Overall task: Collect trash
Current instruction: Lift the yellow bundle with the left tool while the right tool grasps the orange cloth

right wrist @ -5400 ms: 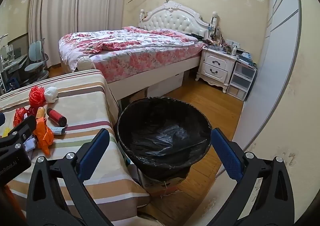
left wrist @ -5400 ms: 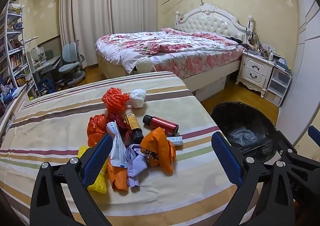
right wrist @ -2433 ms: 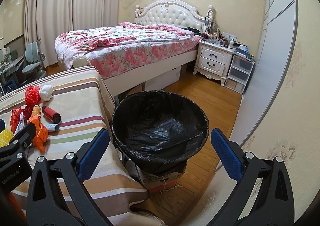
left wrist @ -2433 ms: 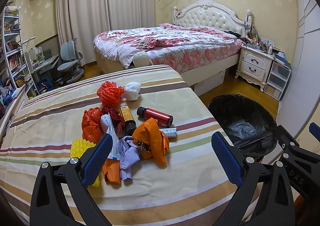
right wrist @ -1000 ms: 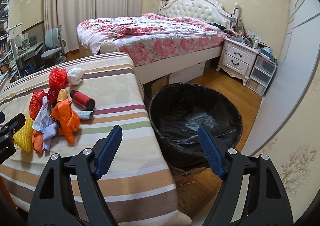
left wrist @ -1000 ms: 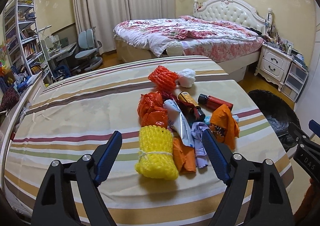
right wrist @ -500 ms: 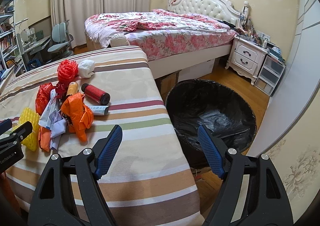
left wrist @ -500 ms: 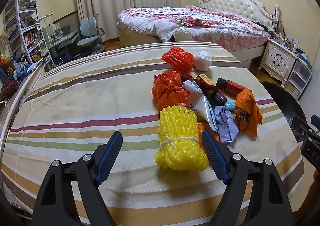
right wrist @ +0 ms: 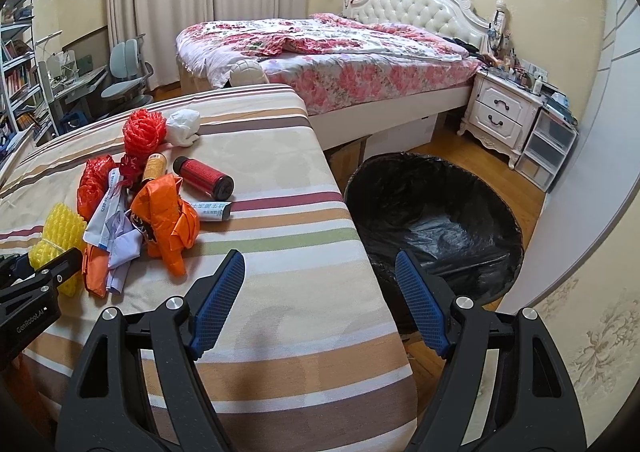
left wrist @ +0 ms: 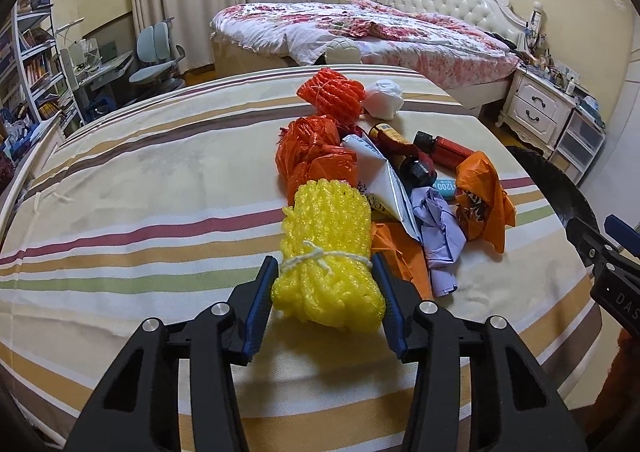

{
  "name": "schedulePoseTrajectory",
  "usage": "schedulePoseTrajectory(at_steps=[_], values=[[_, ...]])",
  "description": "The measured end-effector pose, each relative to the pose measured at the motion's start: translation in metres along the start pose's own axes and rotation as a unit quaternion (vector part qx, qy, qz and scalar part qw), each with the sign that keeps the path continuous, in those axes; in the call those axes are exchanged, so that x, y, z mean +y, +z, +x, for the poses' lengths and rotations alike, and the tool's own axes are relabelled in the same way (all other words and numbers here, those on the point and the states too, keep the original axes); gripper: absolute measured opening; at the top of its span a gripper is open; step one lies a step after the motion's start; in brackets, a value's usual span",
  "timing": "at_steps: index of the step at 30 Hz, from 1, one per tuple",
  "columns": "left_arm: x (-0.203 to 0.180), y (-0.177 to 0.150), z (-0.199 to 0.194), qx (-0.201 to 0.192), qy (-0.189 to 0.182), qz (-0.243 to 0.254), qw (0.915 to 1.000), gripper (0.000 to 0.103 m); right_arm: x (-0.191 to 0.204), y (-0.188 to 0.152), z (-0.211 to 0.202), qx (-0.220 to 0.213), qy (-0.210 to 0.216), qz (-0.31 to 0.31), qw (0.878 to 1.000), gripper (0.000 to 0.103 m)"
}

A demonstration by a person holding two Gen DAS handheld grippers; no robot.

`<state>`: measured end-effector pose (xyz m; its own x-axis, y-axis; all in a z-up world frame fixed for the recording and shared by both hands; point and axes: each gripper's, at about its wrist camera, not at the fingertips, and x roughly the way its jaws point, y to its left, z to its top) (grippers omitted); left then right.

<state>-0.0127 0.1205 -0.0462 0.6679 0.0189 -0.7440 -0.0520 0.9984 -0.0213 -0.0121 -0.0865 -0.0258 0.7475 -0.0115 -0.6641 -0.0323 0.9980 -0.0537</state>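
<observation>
Yellow foam netting (left wrist: pixel 326 252) is pinched between the left tool (left wrist: pixel 325 294) pads on the table (left wrist: pixel 140 192); lifting toward the bin (right wrist: pixel 432 220) is judged next. Right tool (right wrist: pixel 320 292) is spread, empty.

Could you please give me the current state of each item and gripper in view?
Left gripper: shut on the yellow foam net.
Right gripper: open, holding nothing.
Yellow foam net: lying on the table, tied with string.
Red bottle: on its side, capped.
Trash bin: open, black liner in place.
</observation>
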Motion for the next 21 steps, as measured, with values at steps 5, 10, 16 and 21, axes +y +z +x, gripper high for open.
schedulePoseTrajectory(at_steps=[5,10,16,21], values=[[0.006,0.0,-0.008,-0.012,0.007,-0.003,0.9999,0.045,0.005,0.0,-0.002,-0.003,0.006,-0.006,1.0,0.076],[0.021,0.003,-0.013,-0.02,0.021,-0.018,0.9994,0.045,0.015,0.003,-0.003,-0.006,0.016,-0.014,1.0,0.076],[0.044,0.004,-0.011,-0.02,0.039,-0.037,0.9983,0.045,0.034,0.01,-0.002,-0.009,0.038,-0.029,0.999,0.076],[0.058,0.003,-0.011,-0.023,0.05,-0.048,0.9973,0.045,0.05,0.017,0.003,-0.008,0.06,-0.039,0.997,0.076]])
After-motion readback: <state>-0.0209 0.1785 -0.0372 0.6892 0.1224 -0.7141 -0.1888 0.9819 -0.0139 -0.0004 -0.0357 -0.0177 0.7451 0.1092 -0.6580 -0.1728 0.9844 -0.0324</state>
